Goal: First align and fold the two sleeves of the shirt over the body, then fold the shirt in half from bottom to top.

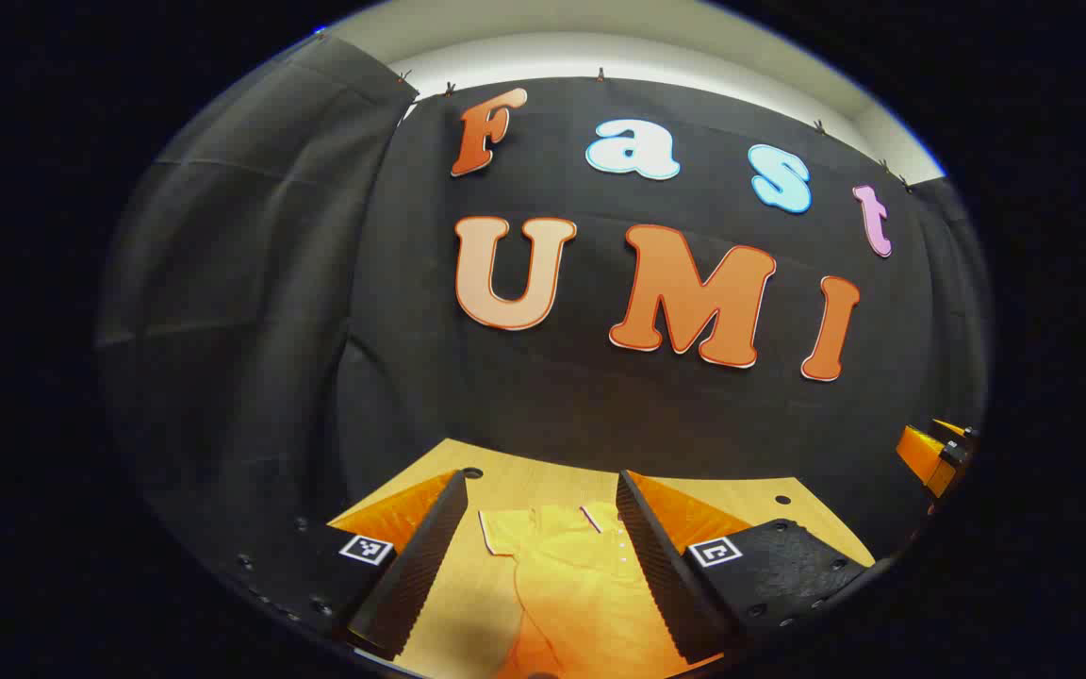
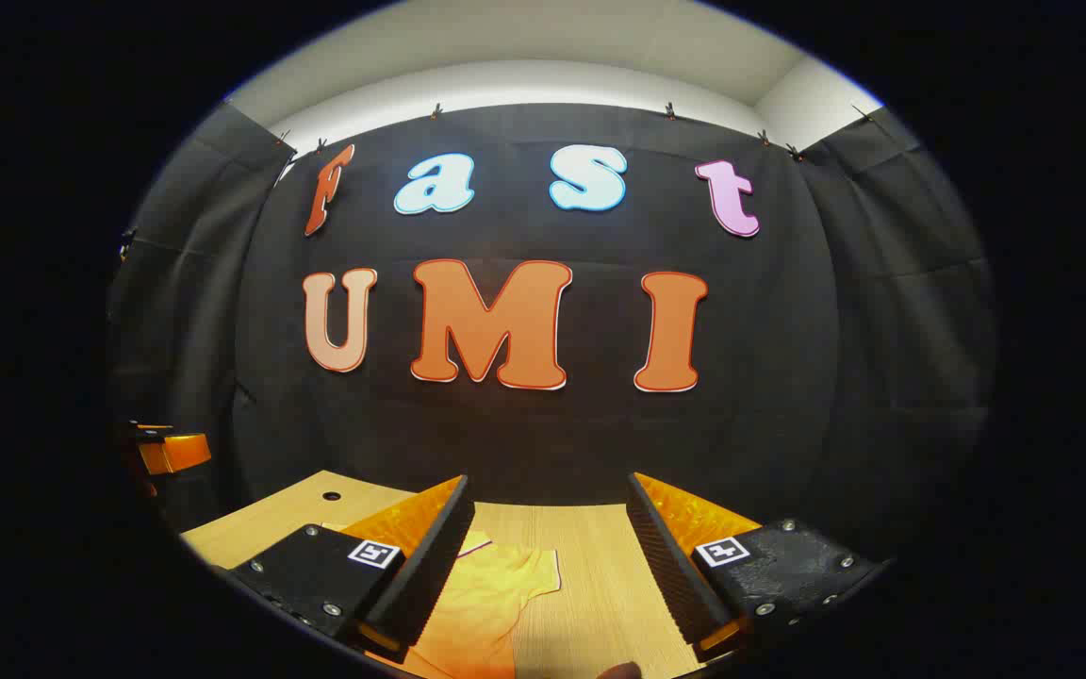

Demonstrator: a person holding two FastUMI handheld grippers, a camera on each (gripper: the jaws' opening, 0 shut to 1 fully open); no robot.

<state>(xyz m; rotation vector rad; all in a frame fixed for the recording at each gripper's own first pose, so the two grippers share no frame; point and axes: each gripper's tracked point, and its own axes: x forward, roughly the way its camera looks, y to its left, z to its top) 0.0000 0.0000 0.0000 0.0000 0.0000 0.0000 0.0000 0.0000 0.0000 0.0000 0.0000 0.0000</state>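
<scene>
Both claws, left (image 1: 543,556) and right (image 2: 548,566), hang spread wide above the yellow shirt (image 1: 581,585) lying on the desk (image 2: 600,566).

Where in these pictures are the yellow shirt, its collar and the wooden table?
yellow shirt (image 1: 581,594), left gripper view, on its body.
collar (image 1: 590,517), left gripper view, at the neck opening.
wooden table (image 2: 600,566), right gripper view, on bare wood beside the shirt.

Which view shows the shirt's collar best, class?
The left gripper view: the collar and button placket lie between the open left tool. The right gripper view shows one sleeve of the shirt.
</scene>
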